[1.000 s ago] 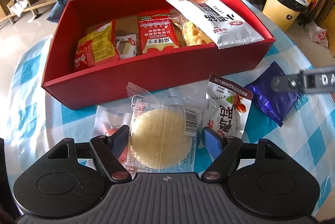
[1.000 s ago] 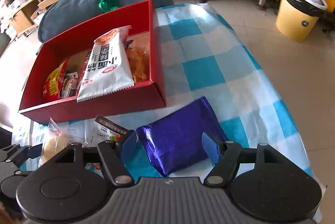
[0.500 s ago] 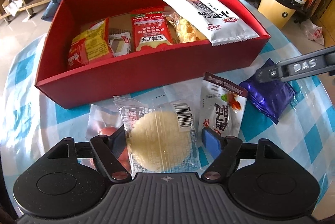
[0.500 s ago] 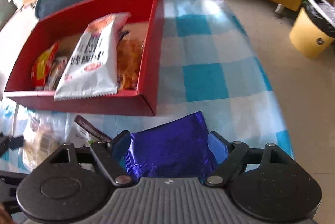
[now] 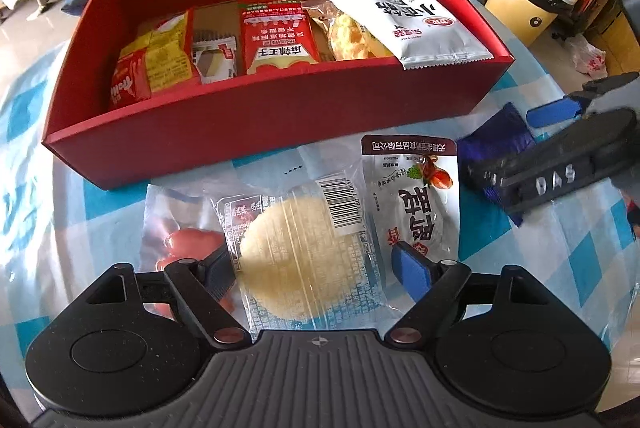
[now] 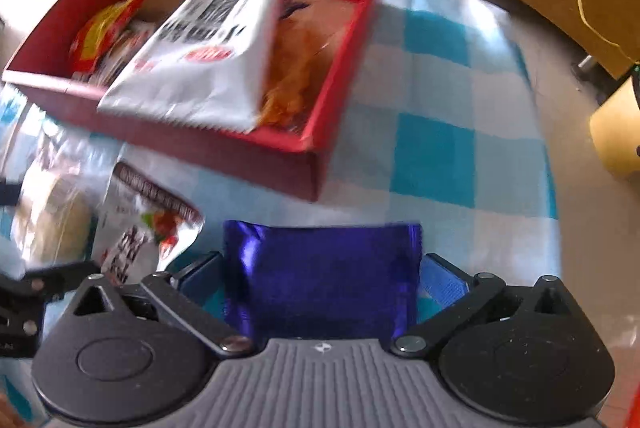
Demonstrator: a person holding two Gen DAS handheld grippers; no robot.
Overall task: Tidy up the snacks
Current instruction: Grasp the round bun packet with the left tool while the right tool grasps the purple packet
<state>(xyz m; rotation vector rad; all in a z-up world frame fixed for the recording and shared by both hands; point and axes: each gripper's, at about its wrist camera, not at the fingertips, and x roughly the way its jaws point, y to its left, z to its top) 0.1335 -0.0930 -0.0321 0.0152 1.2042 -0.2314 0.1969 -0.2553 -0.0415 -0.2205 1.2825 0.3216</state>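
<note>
While the checked tablecloth (image 6: 432, 156) lies bare right of the red box (image 5: 248, 132), the strip before the box's front wall is crowded with packets. One white packet (image 5: 400, 24) overhangs the box's rim. The left gripper (image 5: 316, 270) stands wide around the round cake packet (image 5: 296, 256), pads apart from it. The right gripper (image 6: 320, 278) spreads wide, flanking the purple packet (image 6: 324, 276) near the box's corner.

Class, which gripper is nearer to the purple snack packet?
Right. The right gripper straddles the purple packet; the left gripper sits farther left, around the round cake packet.
</note>
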